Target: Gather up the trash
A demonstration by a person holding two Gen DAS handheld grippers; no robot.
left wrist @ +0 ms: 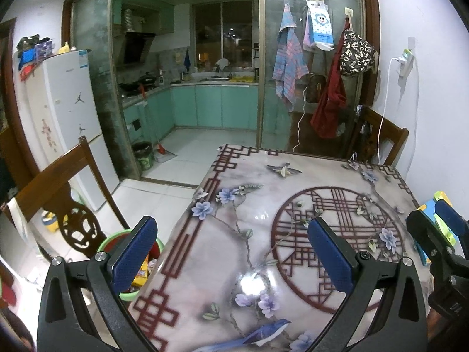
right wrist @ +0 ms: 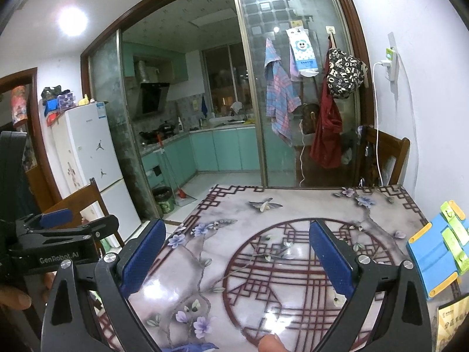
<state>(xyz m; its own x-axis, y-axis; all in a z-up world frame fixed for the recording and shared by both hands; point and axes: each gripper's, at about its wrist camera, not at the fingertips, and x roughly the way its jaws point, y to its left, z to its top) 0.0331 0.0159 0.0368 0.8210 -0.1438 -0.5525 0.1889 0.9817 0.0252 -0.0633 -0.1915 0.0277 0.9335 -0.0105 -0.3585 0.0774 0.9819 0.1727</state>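
Observation:
My left gripper (left wrist: 231, 252) hangs open over the near left part of the patterned table (left wrist: 263, 205), with nothing between its blue pads (left wrist: 134, 252). Below its left finger, on the floor beside the table, stands a green bin (left wrist: 129, 294) with colourful wrappers (left wrist: 140, 272) inside. My right gripper (right wrist: 237, 256) is also open and empty over the table's round red lattice pattern (right wrist: 293, 264). It shows at the right edge of the left wrist view (left wrist: 436, 223), and the left gripper (right wrist: 79, 223) shows at the left of the right wrist view. I see no loose trash on the tabletop.
A blue holder with green and yellow pieces (right wrist: 433, 252) lies at the table's right edge, a yellowish card (right wrist: 451, 322) nearer. Wooden chairs stand at the left (left wrist: 58, 182) and far right (left wrist: 381, 138). A white fridge (left wrist: 64, 111) and a dark bin (left wrist: 143, 155) stand further back.

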